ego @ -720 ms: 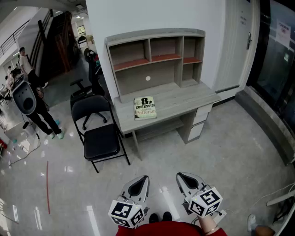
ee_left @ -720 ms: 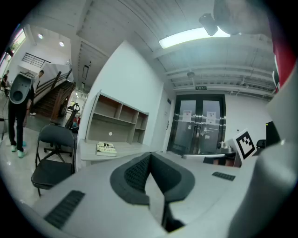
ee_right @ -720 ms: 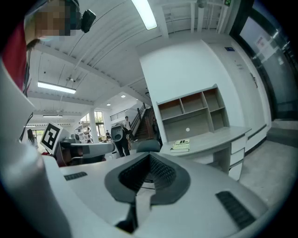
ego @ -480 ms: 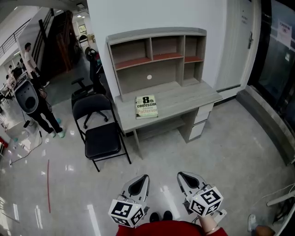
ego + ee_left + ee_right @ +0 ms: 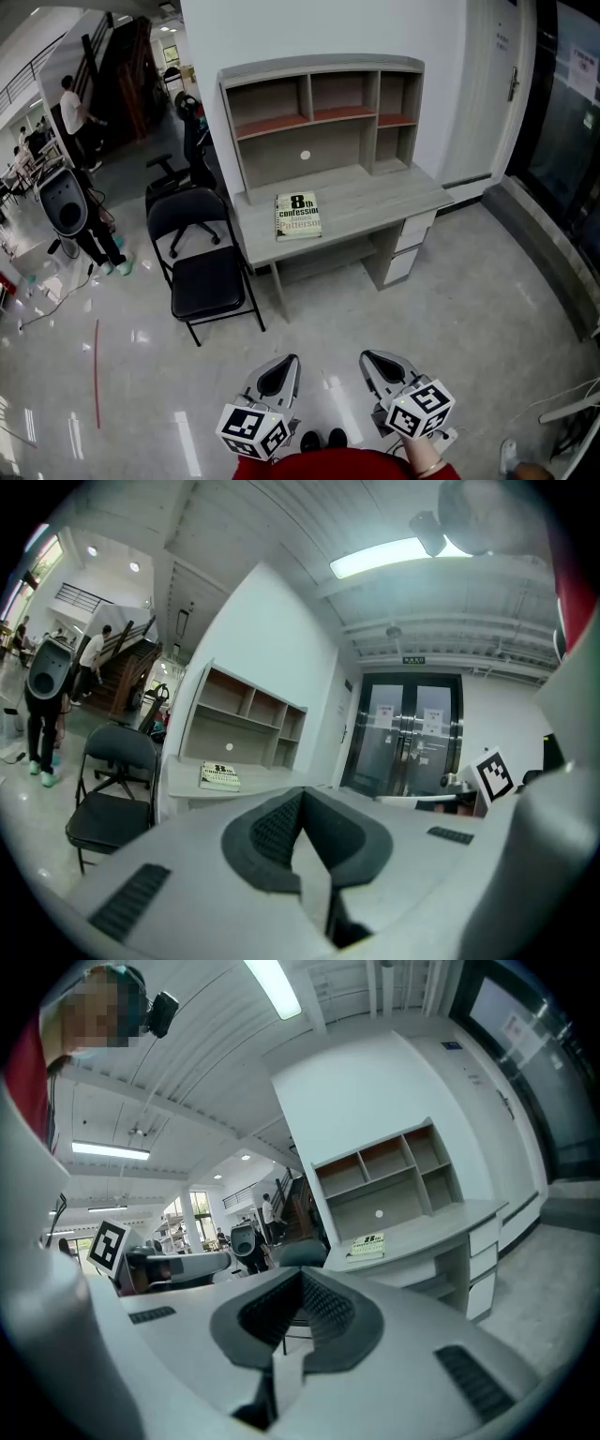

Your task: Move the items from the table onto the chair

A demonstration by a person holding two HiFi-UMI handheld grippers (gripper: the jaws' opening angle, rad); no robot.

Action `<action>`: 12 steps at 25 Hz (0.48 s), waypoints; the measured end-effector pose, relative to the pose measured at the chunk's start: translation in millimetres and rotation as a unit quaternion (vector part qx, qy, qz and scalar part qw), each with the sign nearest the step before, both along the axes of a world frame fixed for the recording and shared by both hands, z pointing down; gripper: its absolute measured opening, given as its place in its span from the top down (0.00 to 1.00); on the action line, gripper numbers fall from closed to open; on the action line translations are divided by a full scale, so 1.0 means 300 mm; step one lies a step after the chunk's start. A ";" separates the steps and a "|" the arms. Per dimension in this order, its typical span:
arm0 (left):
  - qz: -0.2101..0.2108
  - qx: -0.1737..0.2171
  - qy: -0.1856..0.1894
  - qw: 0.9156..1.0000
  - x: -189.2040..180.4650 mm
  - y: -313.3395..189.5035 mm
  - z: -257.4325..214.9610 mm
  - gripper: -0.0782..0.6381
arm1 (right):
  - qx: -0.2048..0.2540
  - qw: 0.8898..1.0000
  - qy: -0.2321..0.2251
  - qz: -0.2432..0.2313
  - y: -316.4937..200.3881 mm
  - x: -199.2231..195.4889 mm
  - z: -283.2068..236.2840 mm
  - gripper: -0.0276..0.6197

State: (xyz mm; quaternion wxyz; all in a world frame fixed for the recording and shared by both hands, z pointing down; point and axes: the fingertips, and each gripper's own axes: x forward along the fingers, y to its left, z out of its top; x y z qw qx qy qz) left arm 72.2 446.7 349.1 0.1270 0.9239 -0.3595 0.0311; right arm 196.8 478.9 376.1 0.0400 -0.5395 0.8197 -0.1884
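Both claws are clenched on nothing. Your left gripper (image 5: 281,367) and right gripper (image 5: 375,366) hang low in front of you, well apart from the table (image 5: 384,202). The book (image 5: 297,216) lies flat on the table's left part, near the black folding chair (image 5: 206,281) just beside that end.

The risk as I judge it: a flat book offers the jaws no edge to bite, so it could skid toward the shelves (image 5: 319,103) or slip out short of the seat. The wheeled chair (image 5: 173,183) behind could also be mistaken for the target.

Only the head view shows the floor (image 5: 450,309) between you and the table. The gripper views show what it cannot — the pads meeting with nothing between them, and the ceiling lamp (image 5: 394,555).
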 end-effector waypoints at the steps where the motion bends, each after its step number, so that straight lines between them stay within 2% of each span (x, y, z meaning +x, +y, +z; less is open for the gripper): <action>1: -0.003 -0.002 -0.002 1.000 0.002 -0.003 0.004 0.88 | -0.003 1.000 -0.002 -0.002 0.000 0.008 0.004 0.94; 8: -0.018 0.002 -0.022 1.000 0.055 -0.047 0.018 0.88 | -0.011 1.000 -0.012 0.000 -0.030 0.108 0.018 0.94; 12: -0.039 0.012 -0.029 0.999 0.045 -0.104 0.012 0.88 | -0.010 1.000 -0.002 -0.013 -0.068 0.140 0.026 0.94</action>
